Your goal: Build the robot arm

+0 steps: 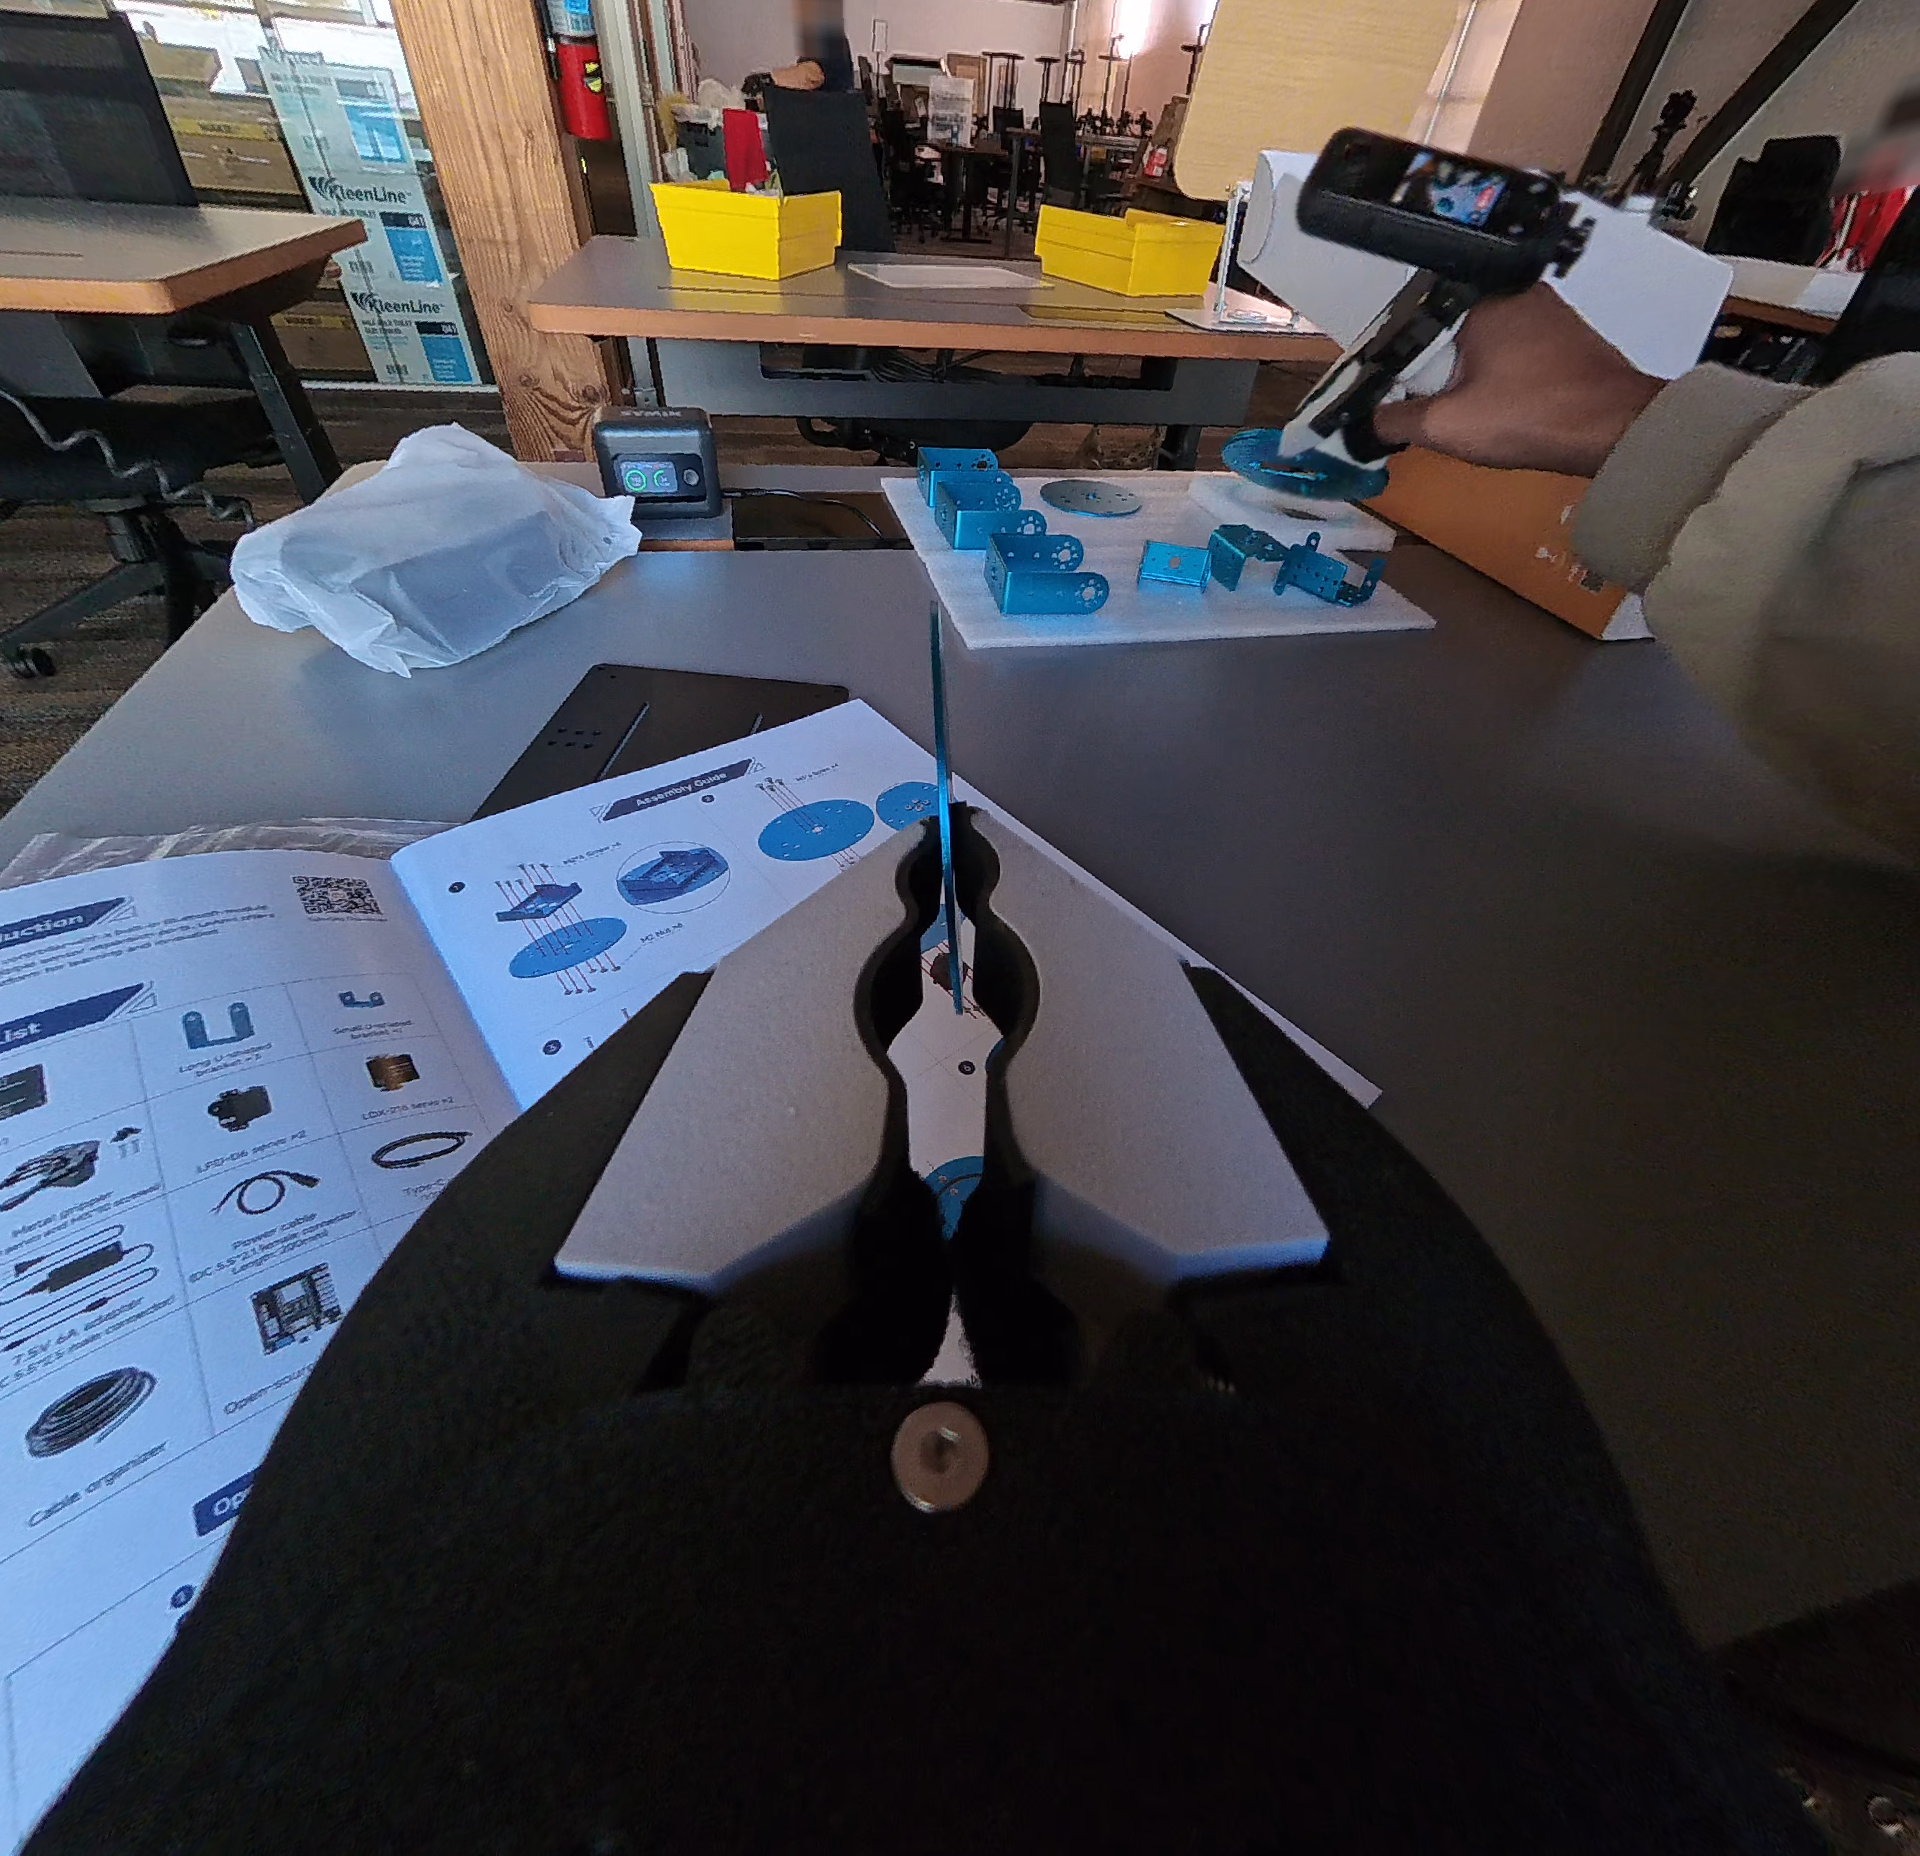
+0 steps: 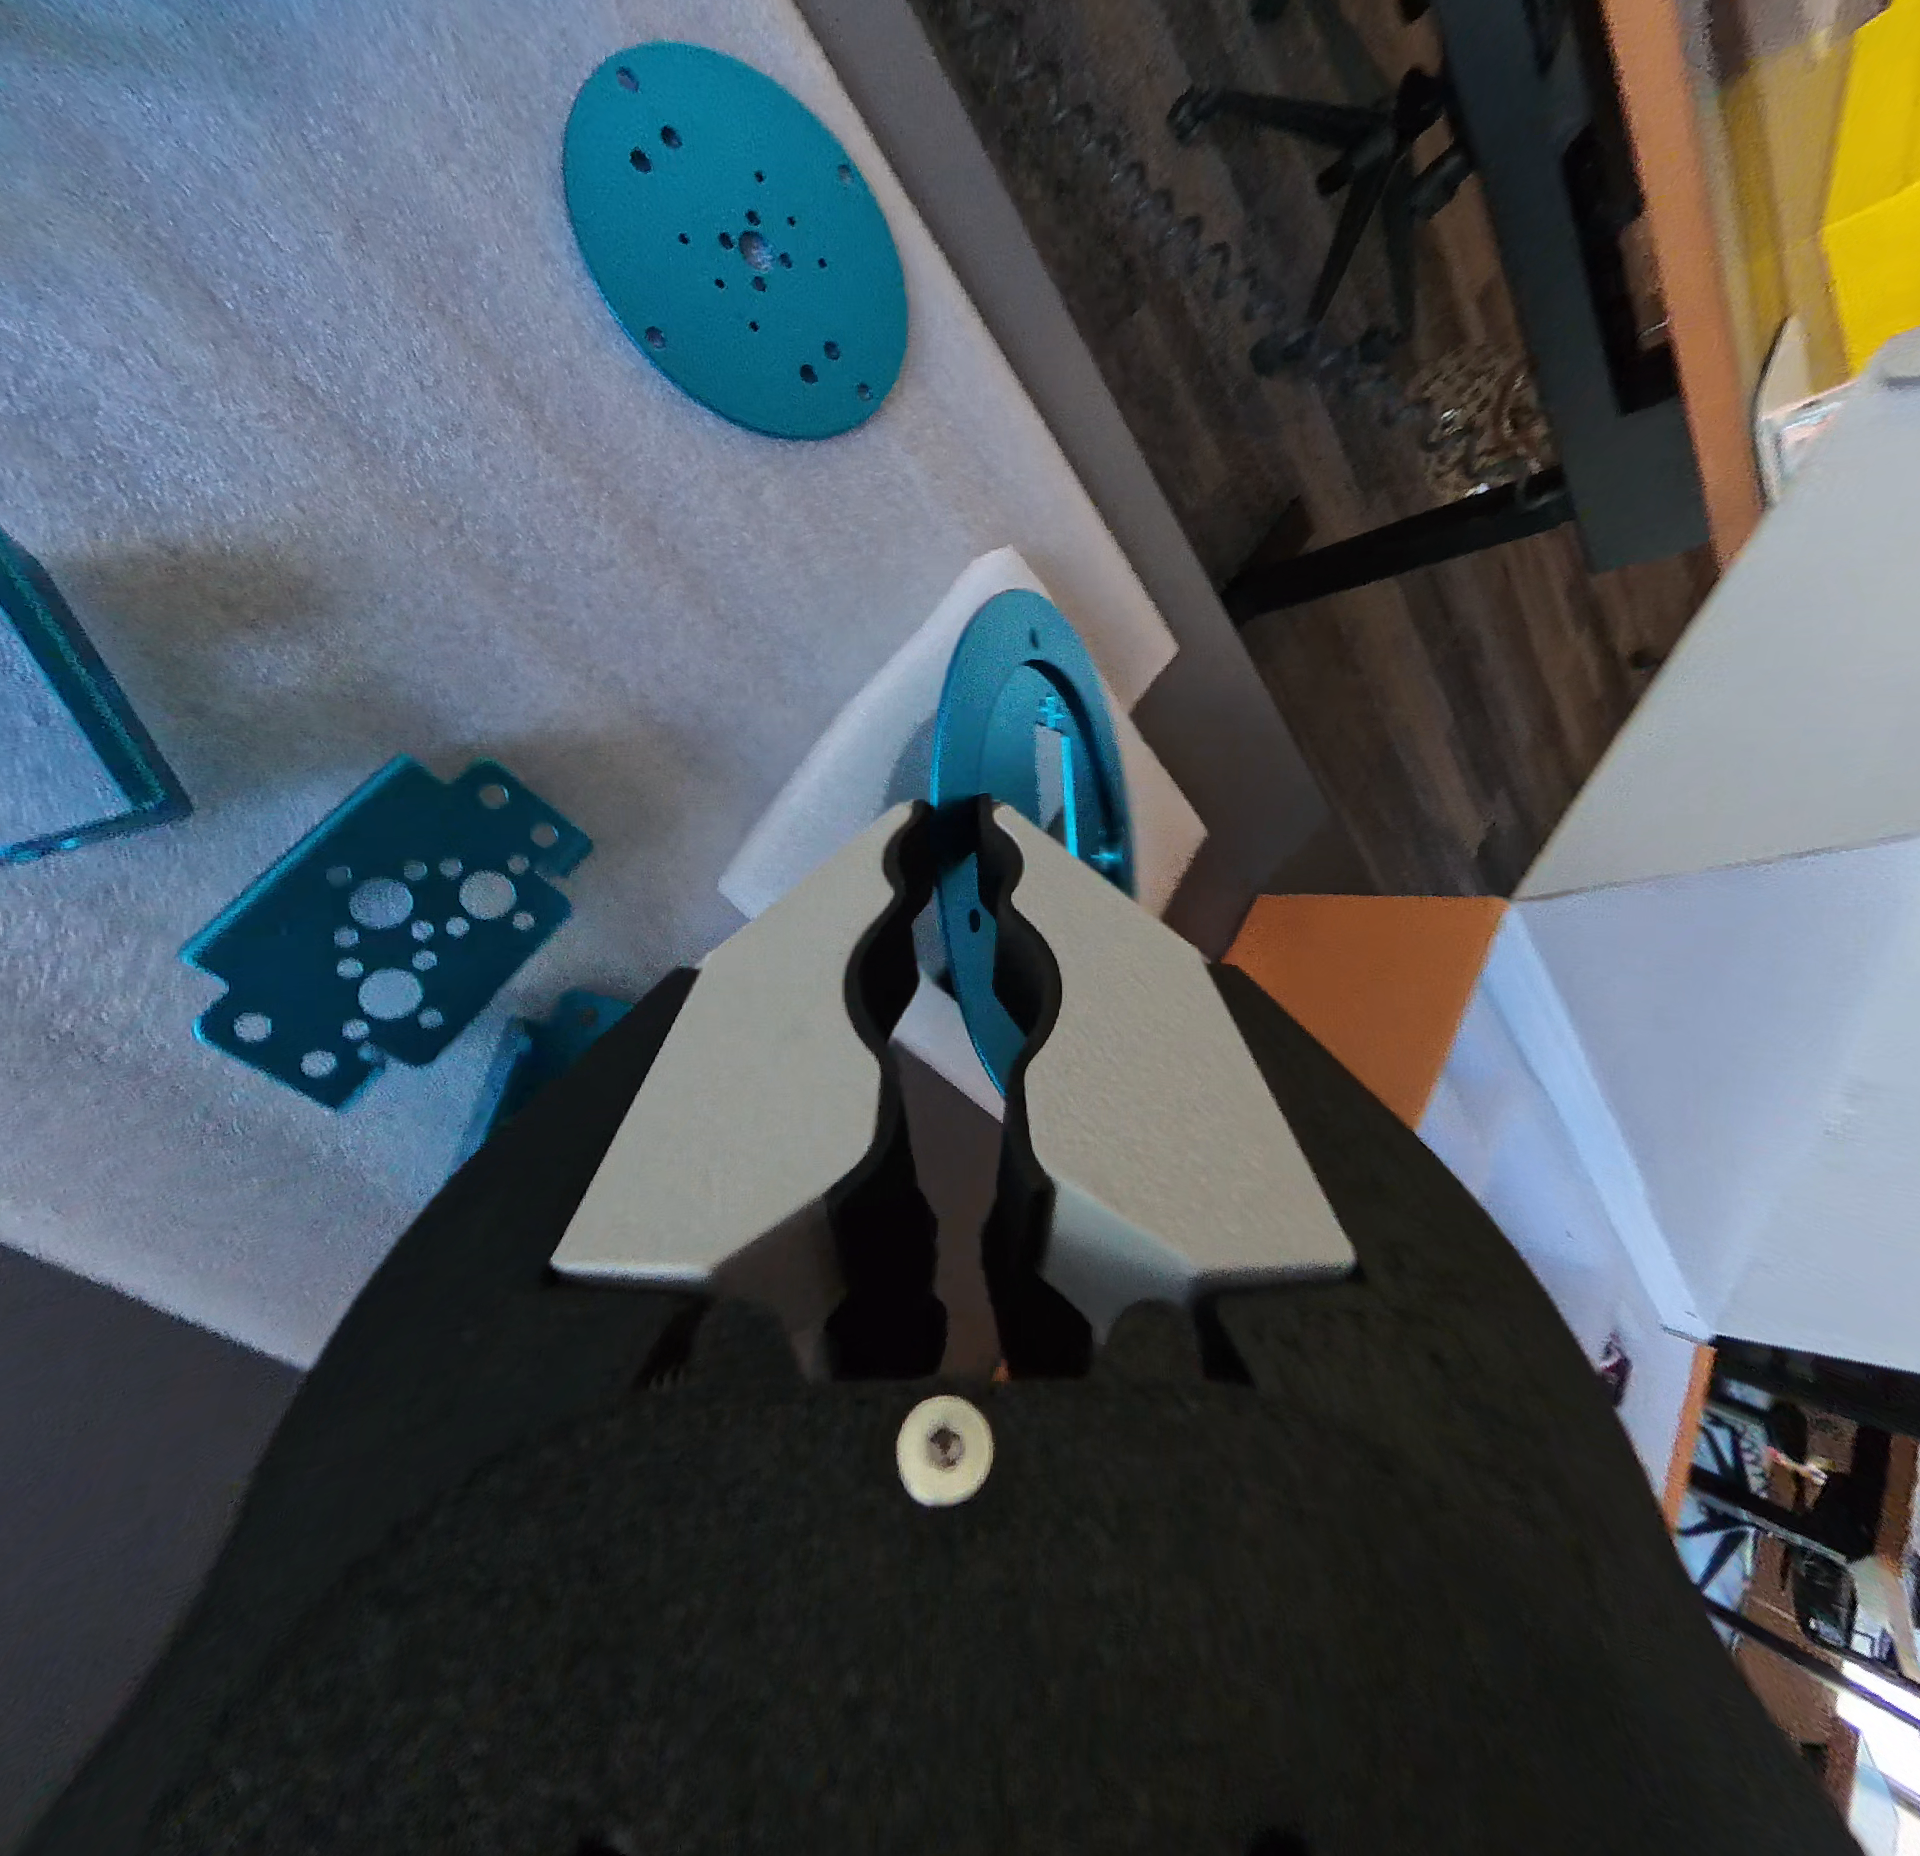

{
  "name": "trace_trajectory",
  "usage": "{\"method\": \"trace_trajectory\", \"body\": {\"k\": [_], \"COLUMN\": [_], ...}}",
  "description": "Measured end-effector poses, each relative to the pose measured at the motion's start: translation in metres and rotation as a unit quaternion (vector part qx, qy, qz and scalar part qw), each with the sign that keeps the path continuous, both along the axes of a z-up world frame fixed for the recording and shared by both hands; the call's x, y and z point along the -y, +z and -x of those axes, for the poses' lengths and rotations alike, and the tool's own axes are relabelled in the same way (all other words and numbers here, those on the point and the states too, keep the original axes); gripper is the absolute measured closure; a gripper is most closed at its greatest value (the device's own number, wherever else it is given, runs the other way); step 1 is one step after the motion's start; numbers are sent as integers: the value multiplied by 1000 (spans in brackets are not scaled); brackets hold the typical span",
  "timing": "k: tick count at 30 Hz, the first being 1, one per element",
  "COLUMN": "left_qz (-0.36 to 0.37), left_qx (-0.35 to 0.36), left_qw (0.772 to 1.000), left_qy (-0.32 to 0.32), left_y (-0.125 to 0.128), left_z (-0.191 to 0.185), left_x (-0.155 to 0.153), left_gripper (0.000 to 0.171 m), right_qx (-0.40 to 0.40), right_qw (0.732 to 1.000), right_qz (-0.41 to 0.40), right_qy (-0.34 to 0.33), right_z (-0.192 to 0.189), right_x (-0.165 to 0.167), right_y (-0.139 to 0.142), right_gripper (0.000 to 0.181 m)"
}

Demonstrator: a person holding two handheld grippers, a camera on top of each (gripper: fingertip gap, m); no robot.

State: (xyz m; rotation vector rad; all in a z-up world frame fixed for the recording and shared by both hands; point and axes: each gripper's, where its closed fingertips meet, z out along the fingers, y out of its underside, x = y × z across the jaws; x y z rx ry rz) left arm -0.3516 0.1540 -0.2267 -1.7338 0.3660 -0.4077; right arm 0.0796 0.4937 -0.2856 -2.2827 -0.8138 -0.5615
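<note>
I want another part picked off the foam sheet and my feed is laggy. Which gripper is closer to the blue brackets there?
The right gripper: it hangs over the foam sheet, the flat bracket just beside it, though shut on a blue ring. The left gripper holds a thin blue plate over the manual.

Yellow bins (image 1: 746, 229), fire extinguisher (image 1: 582, 87) and office chair (image 2: 1351, 185) behind.

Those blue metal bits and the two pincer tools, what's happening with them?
A person holds a two-finger gripper in each hand. The left gripper is shut on a thin blue metal disc, held edge-on above an open printed booklet on the grey table. The right gripper pinches a blue metal ring plate over a white foam sheet where other blue parts lie.
</note>
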Motion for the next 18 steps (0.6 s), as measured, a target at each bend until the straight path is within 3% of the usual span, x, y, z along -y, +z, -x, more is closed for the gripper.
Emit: {"method": "trace_trajectory", "body": {"k": [9,14,18], "left_qz": [-5,-4,-4], "left_qx": [2,4,3], "left_qw": [1000,1000,1000], "left_qy": [-5,0,6], "left_y": [2,2,3], "left_z": [-5,-4,0], "left_x": [1,4,5], "left_gripper": [171,171,171], "right_qx": [21,19,7], "right_qw": [998,994,986], "right_qz": [-34,-53,-49], "right_qy": [55,98,159], "right_z": [-5,20,52], "right_x": [12,10,1], "right_y": [34,58,57], "right_gripper": [179,178,178]}}
